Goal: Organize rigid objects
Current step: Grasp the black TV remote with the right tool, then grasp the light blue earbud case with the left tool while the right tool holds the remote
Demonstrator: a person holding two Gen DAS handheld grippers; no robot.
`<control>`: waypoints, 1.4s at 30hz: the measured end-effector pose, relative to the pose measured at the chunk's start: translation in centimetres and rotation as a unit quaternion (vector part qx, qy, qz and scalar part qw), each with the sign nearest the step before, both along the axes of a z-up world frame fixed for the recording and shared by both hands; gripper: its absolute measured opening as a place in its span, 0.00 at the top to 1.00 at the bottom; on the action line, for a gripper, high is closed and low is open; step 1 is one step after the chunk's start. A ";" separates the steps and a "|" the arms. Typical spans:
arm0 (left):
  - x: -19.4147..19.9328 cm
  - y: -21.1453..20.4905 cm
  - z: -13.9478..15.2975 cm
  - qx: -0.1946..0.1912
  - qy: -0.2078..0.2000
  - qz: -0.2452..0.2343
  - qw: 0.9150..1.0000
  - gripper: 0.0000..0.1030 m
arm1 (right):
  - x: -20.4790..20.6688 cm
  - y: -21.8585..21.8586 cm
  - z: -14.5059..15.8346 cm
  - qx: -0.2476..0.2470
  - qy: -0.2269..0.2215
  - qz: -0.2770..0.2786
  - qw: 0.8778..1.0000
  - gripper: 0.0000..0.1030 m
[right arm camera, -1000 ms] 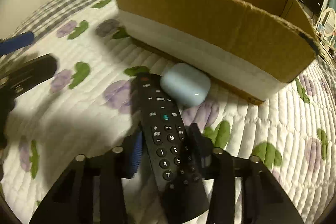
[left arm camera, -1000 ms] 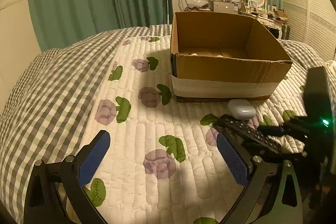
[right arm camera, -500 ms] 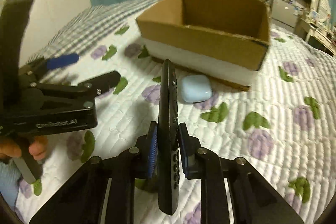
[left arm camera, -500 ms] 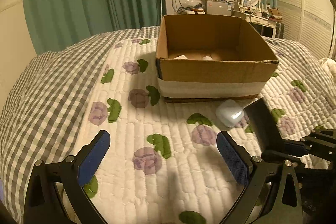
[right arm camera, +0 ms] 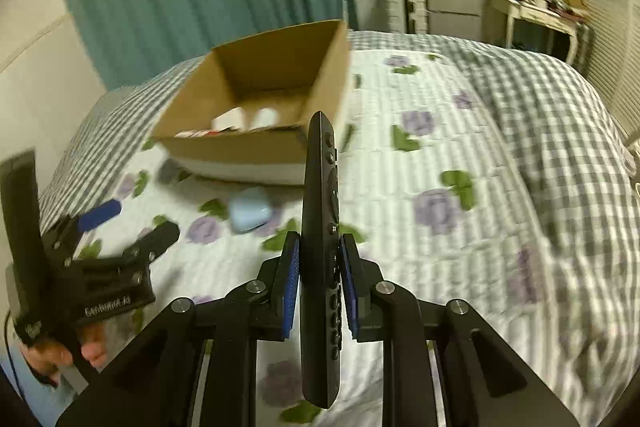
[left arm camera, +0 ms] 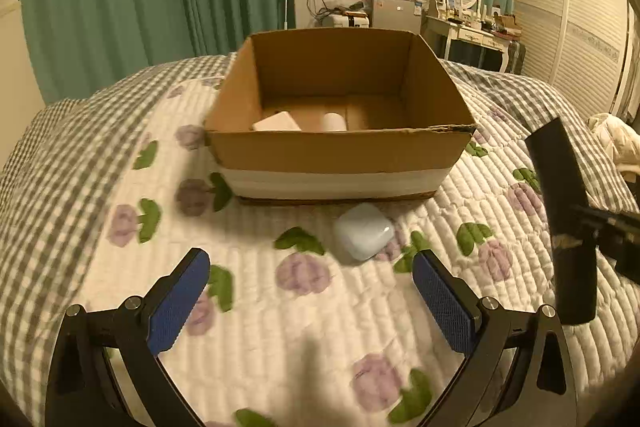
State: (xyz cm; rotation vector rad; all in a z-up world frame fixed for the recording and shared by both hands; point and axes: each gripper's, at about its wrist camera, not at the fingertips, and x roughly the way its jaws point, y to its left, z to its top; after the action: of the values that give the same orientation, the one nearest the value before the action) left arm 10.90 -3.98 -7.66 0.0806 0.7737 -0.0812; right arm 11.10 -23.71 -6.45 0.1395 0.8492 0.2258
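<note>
The right gripper (right arm camera: 319, 281) pinches the remote (right arm camera: 320, 259) edge-on, so it could pivot and miss the box (right arm camera: 256, 143); the left gripper (left arm camera: 310, 301) hangs wide open, empty

Left gripper (left arm camera: 310, 301): jaws spread wide, blue pads (left arm camera: 178, 301) facing inward, nothing between them, held low, handle gripped by a bare hand (right arm camera: 66, 355). Right gripper (right arm camera: 319, 281): jaws closed edge-on against a black remote (right arm camera: 320, 227), blue pads (right arm camera: 291, 283) pressing both its sides, raised.
</note>
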 end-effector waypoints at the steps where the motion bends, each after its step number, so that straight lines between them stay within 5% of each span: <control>1: 0.4 -0.4 -0.3 0.001 0.003 -0.001 1.000 0.00 | 0.8 -0.4 -0.1 -0.001 0.006 -0.004 1.000 0.82; 11: 6.1 -3.1 -5.6 -0.006 0.042 0.000 0.999 0.02 | 8.2 -0.1 -3.5 -0.027 0.043 0.011 0.999 0.82; 18: 8.3 -3.6 -8.5 -0.006 0.071 0.001 0.997 0.14 | 8.8 -0.6 -5.1 -0.010 0.047 0.021 0.999 0.82; 20: 8.2 -3.8 -8.4 -0.008 0.067 -0.007 0.998 0.24 | 8.7 -0.7 -5.0 -0.007 0.047 0.021 0.999 0.82; 22: 7.9 -4.1 -8.1 -0.008 0.064 -0.018 0.998 0.43 | 8.6 -0.7 -4.9 -0.004 0.045 0.019 0.999 0.82; 33: 3.3 -2.9 -3.4 -0.009 0.033 -0.019 0.999 0.43 | 5.7 -0.8 -0.8 0.001 0.009 0.010 1.000 0.82; 42: 4.1 -1.3 5.7 0.010 -0.040 -0.029 0.999 0.43 | 6.8 2.0 8.9 -0.003 -0.071 0.038 0.997 0.82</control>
State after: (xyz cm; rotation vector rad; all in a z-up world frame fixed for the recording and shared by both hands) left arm 14.96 -5.24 -1.95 0.1253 0.6927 -0.1250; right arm 17.94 -21.73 2.48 0.0845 0.7147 0.3005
